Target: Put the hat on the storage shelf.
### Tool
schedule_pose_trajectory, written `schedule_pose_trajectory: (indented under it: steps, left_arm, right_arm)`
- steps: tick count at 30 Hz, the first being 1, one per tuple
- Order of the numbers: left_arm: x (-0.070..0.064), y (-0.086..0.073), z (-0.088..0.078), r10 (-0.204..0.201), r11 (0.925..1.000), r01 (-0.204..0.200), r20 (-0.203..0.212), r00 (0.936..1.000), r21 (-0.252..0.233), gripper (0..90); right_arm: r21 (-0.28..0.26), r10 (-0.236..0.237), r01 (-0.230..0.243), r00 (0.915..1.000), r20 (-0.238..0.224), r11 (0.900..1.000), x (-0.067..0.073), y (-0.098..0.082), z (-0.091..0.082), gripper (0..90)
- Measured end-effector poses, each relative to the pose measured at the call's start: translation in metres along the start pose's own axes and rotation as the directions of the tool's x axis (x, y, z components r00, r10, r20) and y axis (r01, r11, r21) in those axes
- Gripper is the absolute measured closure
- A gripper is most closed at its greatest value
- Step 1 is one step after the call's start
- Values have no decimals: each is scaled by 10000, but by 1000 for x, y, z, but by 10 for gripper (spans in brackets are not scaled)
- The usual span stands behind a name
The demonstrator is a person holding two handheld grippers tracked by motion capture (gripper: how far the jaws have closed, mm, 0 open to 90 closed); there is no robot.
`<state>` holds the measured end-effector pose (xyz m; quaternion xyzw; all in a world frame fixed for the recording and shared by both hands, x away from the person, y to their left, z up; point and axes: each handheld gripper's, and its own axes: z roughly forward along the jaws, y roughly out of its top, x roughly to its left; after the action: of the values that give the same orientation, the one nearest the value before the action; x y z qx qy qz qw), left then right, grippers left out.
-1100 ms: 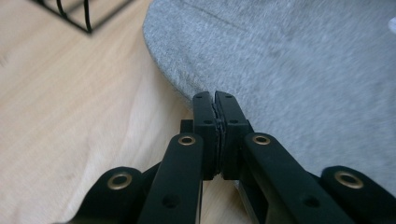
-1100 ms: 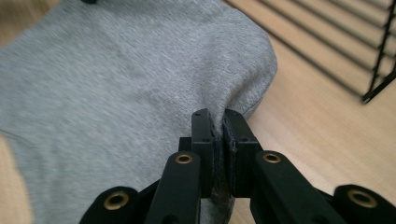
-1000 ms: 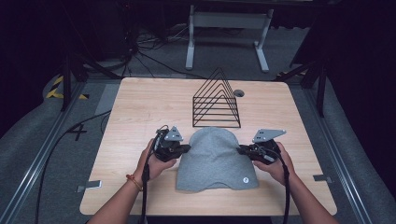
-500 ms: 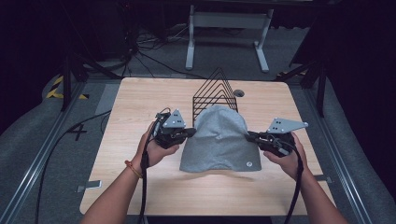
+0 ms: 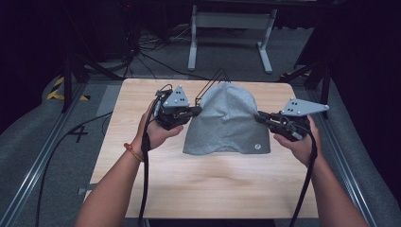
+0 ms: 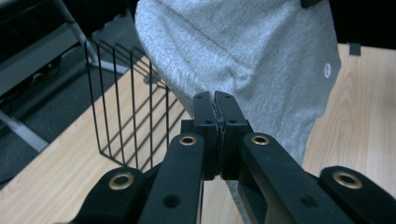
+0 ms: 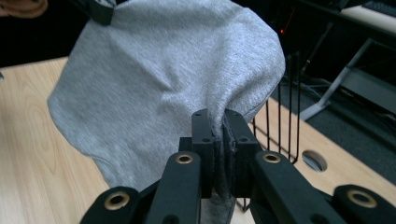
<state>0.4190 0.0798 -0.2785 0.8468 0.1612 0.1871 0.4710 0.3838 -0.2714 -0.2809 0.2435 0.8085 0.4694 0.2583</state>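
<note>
A grey knitted hat (image 5: 227, 120) hangs in the air above the wooden table (image 5: 208, 189), stretched between both grippers. My left gripper (image 5: 197, 111) is shut on the hat's left edge, and its jaws pinch the fabric (image 6: 243, 60) in the left gripper view. My right gripper (image 5: 259, 117) is shut on the right edge, with grey cloth (image 7: 163, 79) squeezed between its jaws. A small round white label (image 5: 257, 147) sits near the hat's lower right corner. Behind the hat stands a black wire rack (image 6: 126, 107), mostly hidden by it in the high view.
A round hole (image 7: 314, 160) is cut in the table beyond the rack. A metal stand (image 5: 229, 35) and cables lie on the floor past the table's far edge. Bare wood spreads between the hat and the near edge.
Both grippers have lifted the hat off the table and carried it away from the person, up in front of the wire rack. The hands moved apart and the hat hangs upright.
</note>
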Motion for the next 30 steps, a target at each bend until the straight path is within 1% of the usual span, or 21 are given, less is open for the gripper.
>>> schedule_pose_trajectory:
  steps: [1,2,3,4,6,8,9,12,16,17,18,19,20,21,25,26,27,28,30]
  left_arm:
    - [2,3,-1,56,10000,-56,-27,10000,-80,890]
    - [3,6,-2,1,9999,-1,-20,10000,-138,890]
    - [5,9,-2,68,9998,-70,-93,9999,-186,890]
    - [7,12,-3,11,9998,-14,-113,9999,-219,890]
    - [12,20,-5,19,9996,-25,-197,9998,-288,890]
    - [18,29,-7,-1,9992,-13,-330,9995,-404,890]
    - [20,34,-9,73,9991,-92,-449,9990,-426,890]
    - [29,48,-12,114,9985,-151,-693,9975,-527,890]
    - [39,65,-13,183,9980,-239,-948,9953,-583,890]
    - [42,69,-12,171,9980,-228,-953,9953,-589,890]
    - [45,73,-11,218,9984,-272,-1061,9941,-489,890]
    - [48,76,-11,203,9984,-264,-1163,9930,-508,890]
    - [51,79,-10,92,9980,-159,-1087,9940,-607,890]
    - [54,82,-8,35,9979,-107,-1128,9936,-637,890]
    - [63,91,2,62,9989,-124,-1342,9909,-459,890]
    - [63,91,2,62,9989,-124,-1342,9909,-459,890]
    - [69,95,4,-11,9987,-60,-1370,9906,-510,890]
    - [72,97,5,68,9989,-136,-1451,9894,-455,890]
    - [78,101,6,20,9986,-104,-1565,9877,-524,890]
  right_arm:
    - [-27,-29,30,10000,92,10000,-2,4,-2,846]
    - [-53,-65,66,9998,191,10000,-4,8,-3,846]
    - [-84,-63,65,9997,217,9999,-6,11,-4,846]
    - [-88,-30,32,9997,252,10000,-8,14,-4,846]
    - [-133,-46,51,9993,373,9999,-14,21,-5,846]
    - [-206,50,-41,9990,453,9998,-19,30,-6,846]
    - [-240,21,-8,9986,525,9997,-22,34,-7,846]
    - [-301,-57,81,9968,795,9995,-29,48,-8,846]
    - [-470,-69,124,9932,1160,9988,-42,66,-9,846]
    - [-535,-39,106,9923,1236,9985,-45,70,-9,846]
    - [-579,17,57,9919,1272,9983,-49,73,-9,846]
    - [-589,24,54,9913,1317,9983,-52,76,-7,846]
    - [-609,3,83,9902,1395,9981,-54,79,-6,846]
    - [-622,34,56,9897,1432,9980,-57,82,-4,846]
    - [-651,67,38,9871,1599,9979,-67,93,5,846]
    - [-651,67,38,9871,1599,9979,-67,93,5,846]
    - [-690,98,19,9857,1681,9976,-72,97,10,846]
    - [-679,89,27,9853,1704,9977,-73,99,11,846]
    - [-689,179,-60,9846,1740,9976,-79,101,15,846]
